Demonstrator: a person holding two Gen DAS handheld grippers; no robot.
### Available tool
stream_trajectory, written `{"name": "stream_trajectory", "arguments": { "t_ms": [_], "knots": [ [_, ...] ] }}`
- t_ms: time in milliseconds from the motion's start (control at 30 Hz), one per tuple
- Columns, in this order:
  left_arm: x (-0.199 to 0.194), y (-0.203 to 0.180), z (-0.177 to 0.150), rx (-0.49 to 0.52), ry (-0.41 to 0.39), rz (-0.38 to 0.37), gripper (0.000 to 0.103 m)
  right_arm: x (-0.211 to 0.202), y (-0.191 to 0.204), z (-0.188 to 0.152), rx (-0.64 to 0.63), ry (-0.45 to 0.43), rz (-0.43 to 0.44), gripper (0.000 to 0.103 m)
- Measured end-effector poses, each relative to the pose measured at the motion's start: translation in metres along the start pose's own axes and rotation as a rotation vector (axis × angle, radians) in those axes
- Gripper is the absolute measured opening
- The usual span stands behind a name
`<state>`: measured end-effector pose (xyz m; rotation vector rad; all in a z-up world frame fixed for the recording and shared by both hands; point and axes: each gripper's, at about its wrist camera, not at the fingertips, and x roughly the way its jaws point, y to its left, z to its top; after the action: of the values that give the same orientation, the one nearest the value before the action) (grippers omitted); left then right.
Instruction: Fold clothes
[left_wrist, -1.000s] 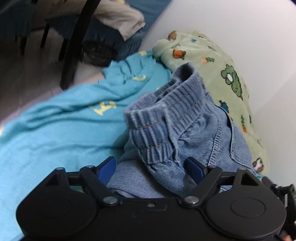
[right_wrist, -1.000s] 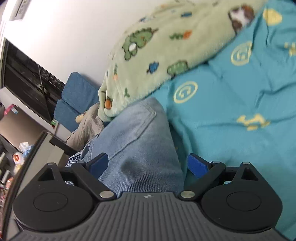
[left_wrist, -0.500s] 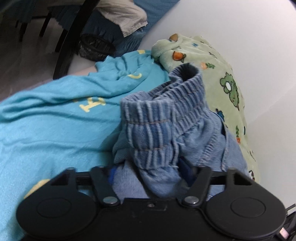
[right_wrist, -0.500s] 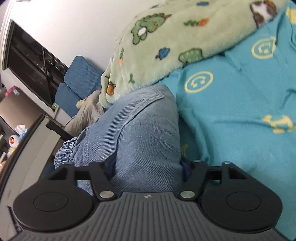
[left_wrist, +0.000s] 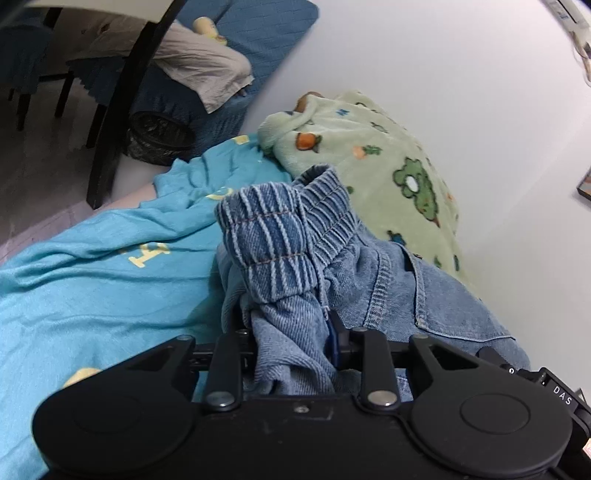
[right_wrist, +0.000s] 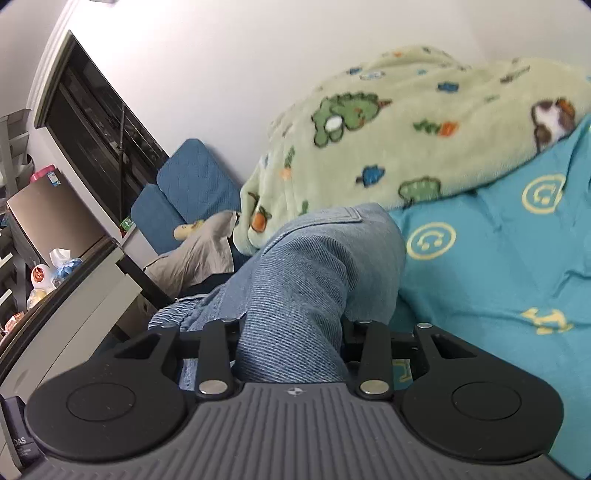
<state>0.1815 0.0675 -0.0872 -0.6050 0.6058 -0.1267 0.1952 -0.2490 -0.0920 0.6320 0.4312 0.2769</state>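
1. Left wrist view takes in the biggest thing first: a turquoise bedsheet printed with yellow symbols (left_wrist: 92, 280), rumpled and spread over the bed, which serves as the folding surface.
2. Next in size, a pale green fleece blanket with cartoon animals and carrots (right_wrist: 406, 122) lies bunched along the white wall, touching the far side of the denim.
3. On the sheet, just beside that blanket, sits the task's garment, a pair of light blue denim trousers with a ribbed elastic waistband (left_wrist: 388, 280). The waistband end stands up crumpled in the left view; a smoother stretch with a pocket seam humps up in the right view.
4. The left gripper (left_wrist: 291, 332) is closed narrow on a bunched wad of denim just below the waistband, cloth bulging out between the jaws.
5. The right gripper (right_wrist: 291, 328) is likewise pinched onto a thick roll of the same trousers, its jaws drawn in against the fabric on both sides.
6. Judged from this, the step in hand is the pick-up: both ends are gripped and the garment is not yet flat or folded.
7. The next move probably calls for lifting and drawing the two grips apart to shake out the bunching, then laying the trousers flat on open sheet, clear of the blanket, before any fold.
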Motion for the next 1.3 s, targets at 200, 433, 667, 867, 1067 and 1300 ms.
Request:
{"name": "stream_trajectory", "arguments": {
  "t_ms": [200,433,667,867,1067,1300],
  "knots": [
    [-0.022,-0.018,0.001,0.027,0.002,-0.035,0.023,-0.029,0.006,0.007,0.007,-0.032,-0.010,0.039],
    [-0.041,-0.039,0.007,0.039,-0.004,-0.067,0.023,-0.055,0.020,0.020,-0.013,-0.074,-0.017,0.039],
    [-0.066,-0.085,0.007,0.096,-0.007,-0.136,0.023,-0.097,0.029,0.047,-0.041,-0.136,-0.032,0.039],
    [-0.088,-0.136,-0.006,0.144,0.005,-0.212,0.023,-0.158,0.029,0.071,-0.069,-0.203,-0.067,0.039],
    [-0.111,-0.197,-0.023,0.199,0.011,-0.303,0.023,-0.227,0.024,0.095,-0.074,-0.297,-0.105,0.039],
    [-0.121,-0.274,-0.056,0.262,0.049,-0.431,0.023,-0.309,0.008,0.117,-0.089,-0.410,-0.176,0.039]
  ]
}}
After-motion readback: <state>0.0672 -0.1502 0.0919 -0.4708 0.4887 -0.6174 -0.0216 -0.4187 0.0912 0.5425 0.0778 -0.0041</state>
